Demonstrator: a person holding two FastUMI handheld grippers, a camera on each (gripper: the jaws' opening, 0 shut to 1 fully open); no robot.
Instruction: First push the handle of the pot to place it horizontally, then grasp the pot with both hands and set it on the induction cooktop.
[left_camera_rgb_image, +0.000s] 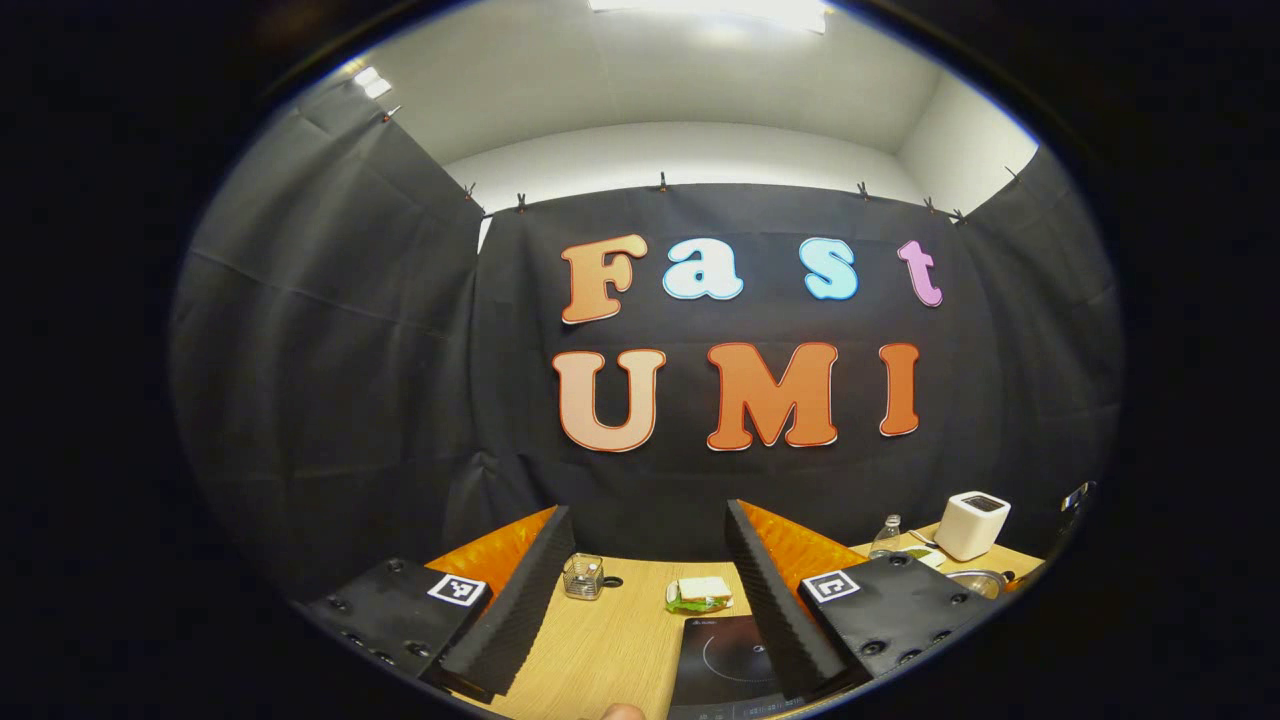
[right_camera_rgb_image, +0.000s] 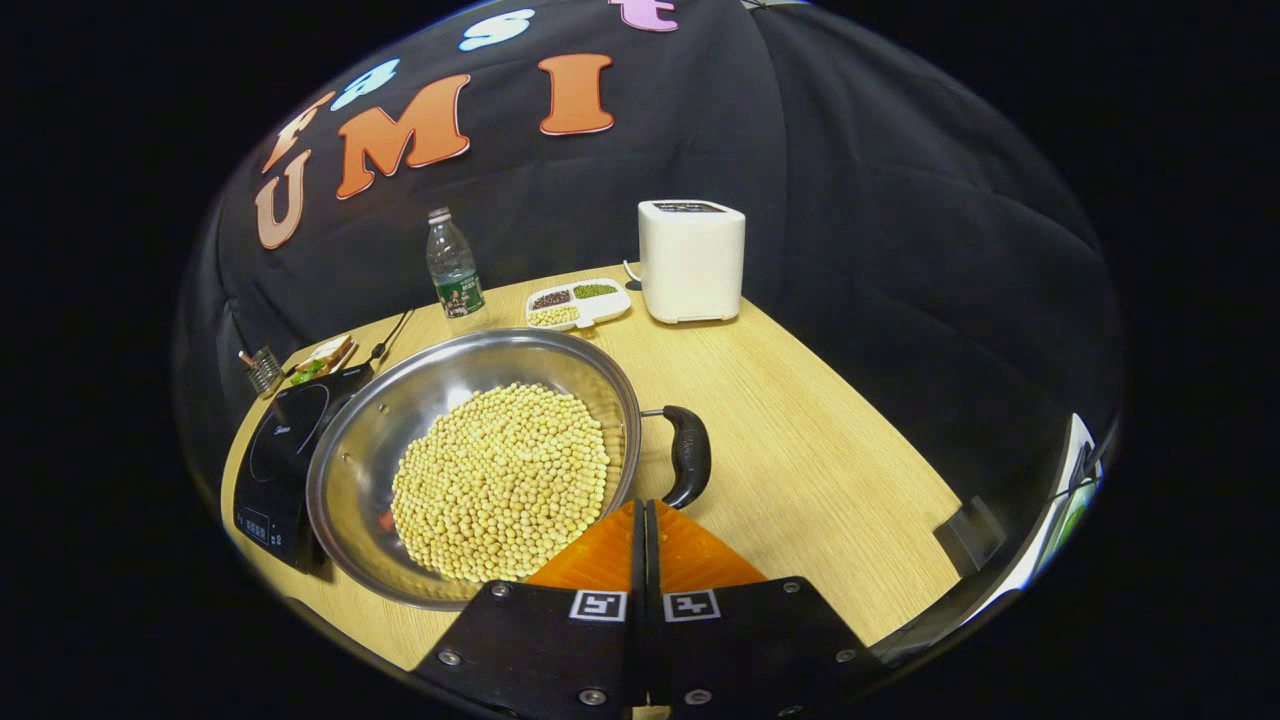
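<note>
Right tongs (right_camera_rgb_image: 645, 515) together, frame bottom, near pot handle (right_camera_rgb_image: 688, 455); left tongs (left_camera_rgb_image: 650, 590) apart. Hard push risks spilling soybeans (right_camera_rgb_image: 500, 480).

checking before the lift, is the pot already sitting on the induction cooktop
No, in the right gripper view the pot full of beans rests on the wooden table, with the induction cooktop beside it.

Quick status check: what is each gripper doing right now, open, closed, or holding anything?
Left gripper: open, fingers wide apart, holding nothing, above the table.
Right gripper: closed, fingers together, nothing between them, just short of the pot handle.
</note>
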